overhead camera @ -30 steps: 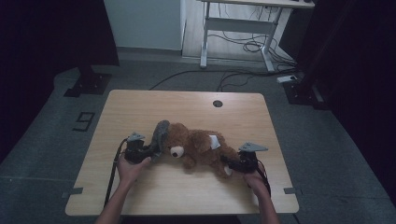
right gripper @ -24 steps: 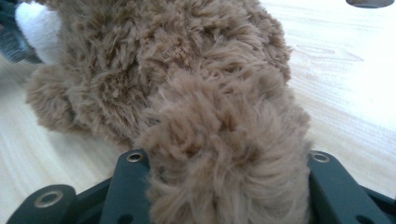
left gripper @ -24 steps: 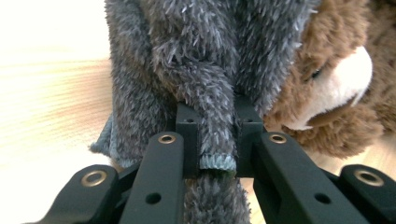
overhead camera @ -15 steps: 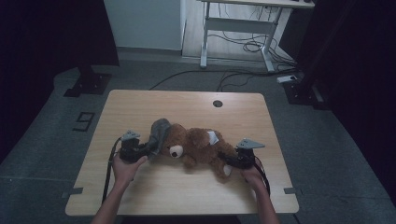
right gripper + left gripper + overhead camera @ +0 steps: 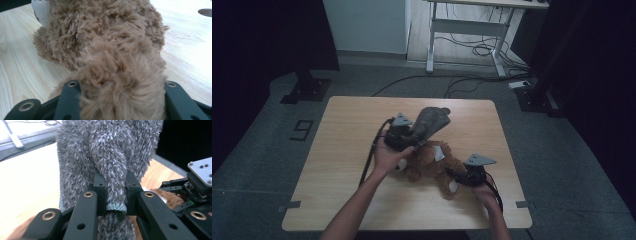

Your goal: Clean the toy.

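The left hand-held gripper (image 5: pixel 113 202) pinches a fold of the grey hat (image 5: pixel 428 124), raised above the bear (image 5: pixel 432 162) lying on the counter (image 5: pixel 342 130). The right hand-held gripper (image 5: pixel 462 178) clamps the bear's leg (image 5: pixel 120 85).

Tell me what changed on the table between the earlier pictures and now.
The left tongs, shut on the grey fuzzy garment, rose and swung toward the table's middle, pulling the garment up off the teddy bear. The right tongs stayed clamped on the bear's leg, and the bear stayed lying on the table.
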